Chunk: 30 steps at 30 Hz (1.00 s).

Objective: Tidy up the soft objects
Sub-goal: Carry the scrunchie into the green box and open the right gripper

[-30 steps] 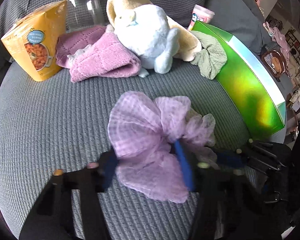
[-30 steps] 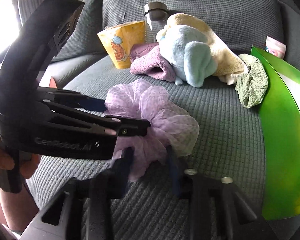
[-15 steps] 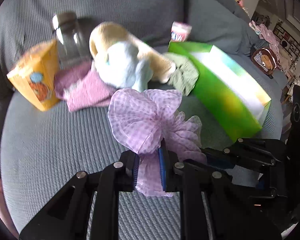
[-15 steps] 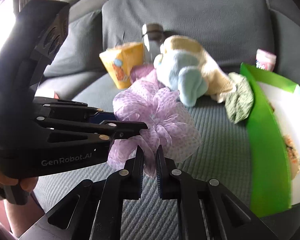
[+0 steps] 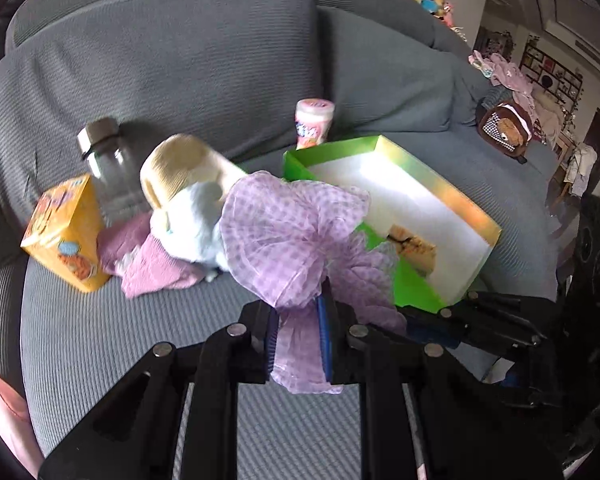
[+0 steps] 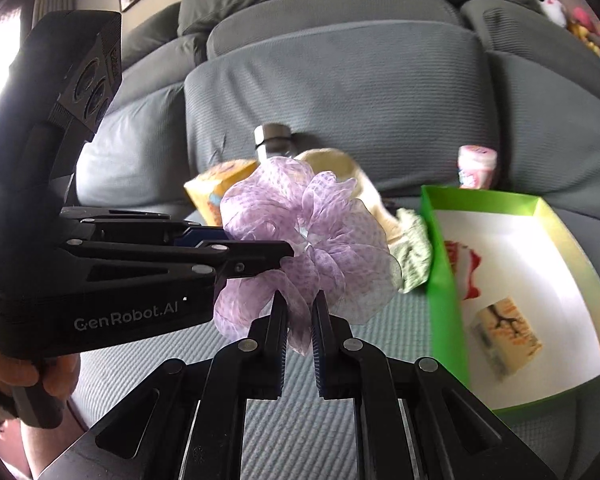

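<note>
Lilac scrunchie (image 5: 284,232) across plush toy (image 5: 188,216), green box (image 5: 420,208) corner

— What is your left gripper (image 5: 298,338) pinching?
— A lilac checked organza scrunchie (image 5: 288,246), lifted clear of the grey sofa seat (image 5: 100,332).
— And behind it?
— Your open green box (image 5: 400,280), beside the plush toy (image 5: 188,200).

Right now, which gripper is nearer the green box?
Right. The right gripper sits just beside the green box, pinching the purple scrunchie. The left gripper grips the same scrunchie from the side away from the box.
</note>
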Available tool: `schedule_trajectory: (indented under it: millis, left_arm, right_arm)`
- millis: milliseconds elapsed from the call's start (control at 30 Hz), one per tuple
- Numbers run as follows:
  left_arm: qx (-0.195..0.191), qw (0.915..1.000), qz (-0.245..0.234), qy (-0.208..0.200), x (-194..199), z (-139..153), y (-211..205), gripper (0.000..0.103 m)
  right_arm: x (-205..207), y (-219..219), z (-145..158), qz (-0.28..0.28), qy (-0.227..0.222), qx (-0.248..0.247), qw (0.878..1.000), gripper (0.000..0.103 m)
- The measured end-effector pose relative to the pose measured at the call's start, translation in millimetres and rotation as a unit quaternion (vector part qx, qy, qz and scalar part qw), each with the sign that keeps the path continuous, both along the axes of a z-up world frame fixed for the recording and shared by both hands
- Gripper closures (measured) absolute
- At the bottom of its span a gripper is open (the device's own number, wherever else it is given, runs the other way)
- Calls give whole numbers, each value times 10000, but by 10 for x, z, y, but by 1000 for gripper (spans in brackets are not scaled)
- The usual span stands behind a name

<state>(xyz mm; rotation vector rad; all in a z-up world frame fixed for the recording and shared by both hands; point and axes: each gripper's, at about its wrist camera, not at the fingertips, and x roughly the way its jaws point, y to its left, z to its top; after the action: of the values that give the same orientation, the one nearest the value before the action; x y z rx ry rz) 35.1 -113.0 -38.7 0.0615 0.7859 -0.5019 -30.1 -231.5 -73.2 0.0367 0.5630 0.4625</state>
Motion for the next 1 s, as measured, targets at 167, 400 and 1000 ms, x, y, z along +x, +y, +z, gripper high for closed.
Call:
schedule_trajectory:
  millis: [167, 400, 1000]
  left_arm:
    - [47, 9998, -123, -136, 26, 95, -195, 87]
    - [143, 9992, -306, -236, 89, 166, -495, 87]
    - [403, 9967, -688, -143, 496, 69, -1282, 87]
  right_arm:
    - [20, -182, 58, -220, -71, 135, 9996, 91]
    - [66, -436, 110, -517, -141, 241, 9983, 91]
    - [410, -1021, 11, -1301, 266, 338, 9906, 90]
